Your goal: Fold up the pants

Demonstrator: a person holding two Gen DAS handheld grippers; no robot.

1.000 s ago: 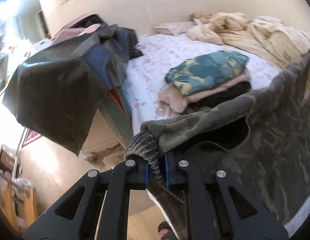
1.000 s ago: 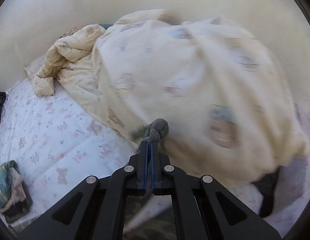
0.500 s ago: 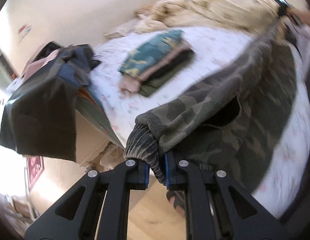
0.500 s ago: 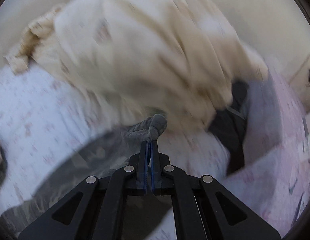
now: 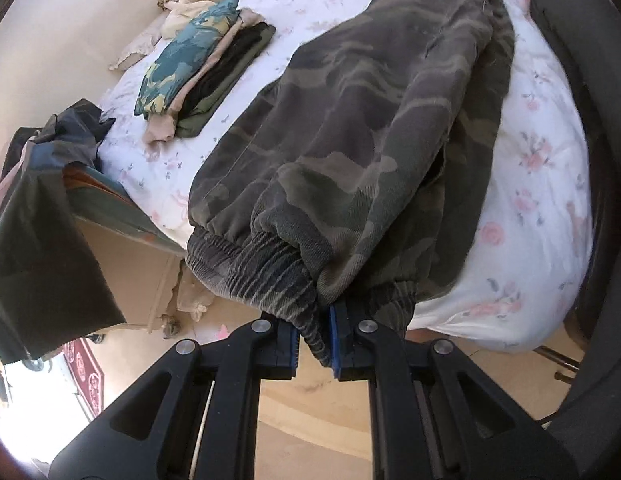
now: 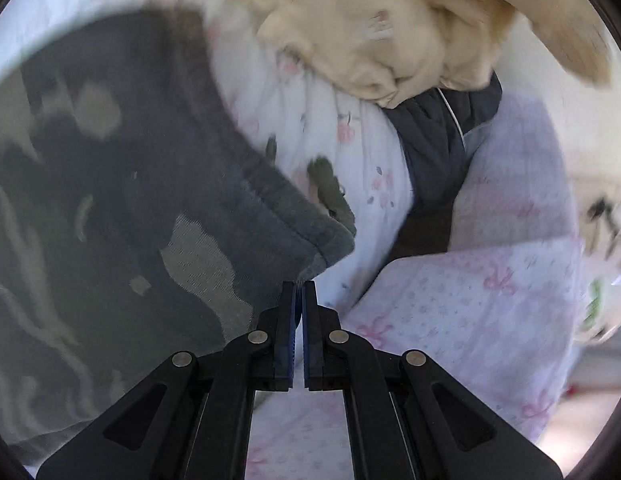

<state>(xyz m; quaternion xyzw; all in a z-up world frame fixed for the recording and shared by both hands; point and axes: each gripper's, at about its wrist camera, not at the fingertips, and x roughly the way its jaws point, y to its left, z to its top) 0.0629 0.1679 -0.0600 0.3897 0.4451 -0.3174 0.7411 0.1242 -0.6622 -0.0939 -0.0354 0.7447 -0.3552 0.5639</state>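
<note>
Camo pants spread lengthwise over the floral sheet of the bed, one leg laid on the other, ribbed cuffs hanging off the near edge. Left gripper clamped on a cuff — ribbed fabric pinched between the blue pads, jaws held slightly apart by the cloth. Right gripper at the far end of the same pants, jaws nearly touching, thin edge of the waistband corner caught at the very tips; view blurred, so how firm the hold is cannot be told. On the sheet, left of the pants and apart from them, folded stack — teal patterned piece on top, pink, black and olive below. Off the bed's left corner, dark clothes draped in a heap. Beyond the waistband, cream duvet bunched up, a dark garment under its edge, and a lilac dotted cloth beside that.
</note>
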